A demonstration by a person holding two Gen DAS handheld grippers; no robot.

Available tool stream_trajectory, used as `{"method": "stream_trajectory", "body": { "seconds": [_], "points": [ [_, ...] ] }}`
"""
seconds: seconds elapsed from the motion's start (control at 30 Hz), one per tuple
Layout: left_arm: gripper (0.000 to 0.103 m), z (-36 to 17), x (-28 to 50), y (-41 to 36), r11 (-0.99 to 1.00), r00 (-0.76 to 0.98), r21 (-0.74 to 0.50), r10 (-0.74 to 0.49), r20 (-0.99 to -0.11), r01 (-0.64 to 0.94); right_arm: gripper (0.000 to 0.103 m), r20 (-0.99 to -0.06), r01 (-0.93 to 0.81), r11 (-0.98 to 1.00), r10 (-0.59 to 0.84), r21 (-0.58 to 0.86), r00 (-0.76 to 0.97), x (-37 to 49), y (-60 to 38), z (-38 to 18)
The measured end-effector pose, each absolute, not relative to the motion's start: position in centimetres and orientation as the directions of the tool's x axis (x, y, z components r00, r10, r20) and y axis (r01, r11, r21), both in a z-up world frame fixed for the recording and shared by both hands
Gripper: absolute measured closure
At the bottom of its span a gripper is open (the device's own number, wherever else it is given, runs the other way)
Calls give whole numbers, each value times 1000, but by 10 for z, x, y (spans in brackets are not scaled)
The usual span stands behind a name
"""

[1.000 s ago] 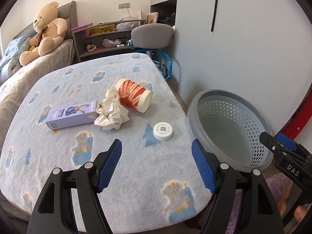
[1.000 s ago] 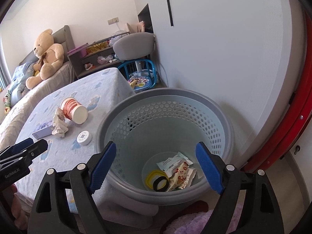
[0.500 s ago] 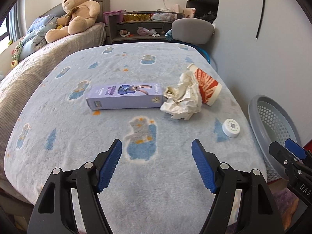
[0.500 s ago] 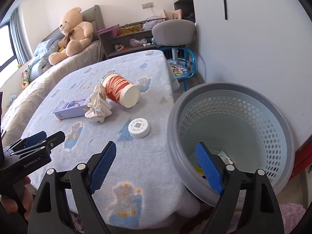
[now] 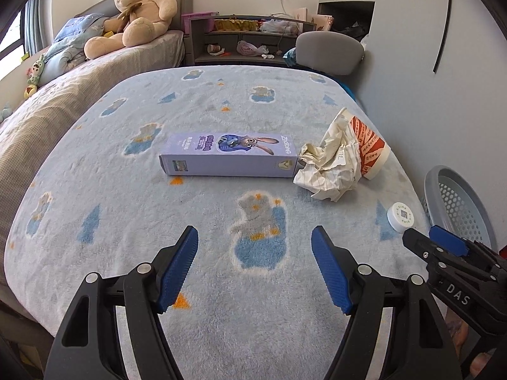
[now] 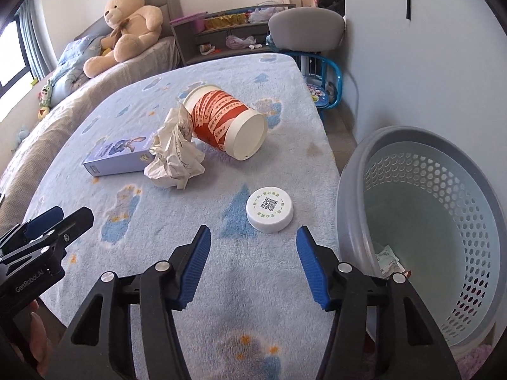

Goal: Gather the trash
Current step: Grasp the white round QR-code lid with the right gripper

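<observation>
Right tongs have just been closing, still apart, nothing between; white cap lies just ahead. Left tongs apart, empty; box ahead, basket right.

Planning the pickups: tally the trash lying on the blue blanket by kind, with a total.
Purple cardboard box: 1
Crumpled white paper wad: 1
Red-and-white paper cup on its side: 1
Round white plastic lid: 1
Total: 4
</observation>
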State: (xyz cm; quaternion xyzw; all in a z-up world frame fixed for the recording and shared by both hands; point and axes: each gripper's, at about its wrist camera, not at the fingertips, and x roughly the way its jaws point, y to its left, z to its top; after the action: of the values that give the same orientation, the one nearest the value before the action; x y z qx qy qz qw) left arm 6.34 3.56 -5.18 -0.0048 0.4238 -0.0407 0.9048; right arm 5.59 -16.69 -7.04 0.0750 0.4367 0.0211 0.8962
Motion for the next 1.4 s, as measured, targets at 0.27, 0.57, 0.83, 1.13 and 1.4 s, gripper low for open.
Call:
{"method": "stream_trajectory", "body": {
  "seconds": [0.27, 0.57, 0.83, 1.13, 1.4],
  "points": [
    [32, -54, 63, 36, 996, 632, -53, -87, -770, 72, 58, -814, 64, 991, 57, 115, 577, 76, -164, -85],
    [32, -55, 62, 34, 995, 629, -58, -95, -772, 79, 63, -818, 66, 997, -4, 42, 575, 93, -158, -90],
    [32, -57, 63, 33, 995, 618, -63, -99, -780, 80, 66, -806, 54, 994, 49, 100, 591, 93, -165, -87],
    [32, -53, 67, 20, 992, 623, -68, -117, -773, 102, 66, -777, 21, 993, 79, 118, 624, 65, -167, -64],
    [32, -49, 89, -12, 988, 640, -74, -143, -755, 135, 66, -767, 36, 989, 88, 144, 636, 33, -190, -58]
  ]
}}
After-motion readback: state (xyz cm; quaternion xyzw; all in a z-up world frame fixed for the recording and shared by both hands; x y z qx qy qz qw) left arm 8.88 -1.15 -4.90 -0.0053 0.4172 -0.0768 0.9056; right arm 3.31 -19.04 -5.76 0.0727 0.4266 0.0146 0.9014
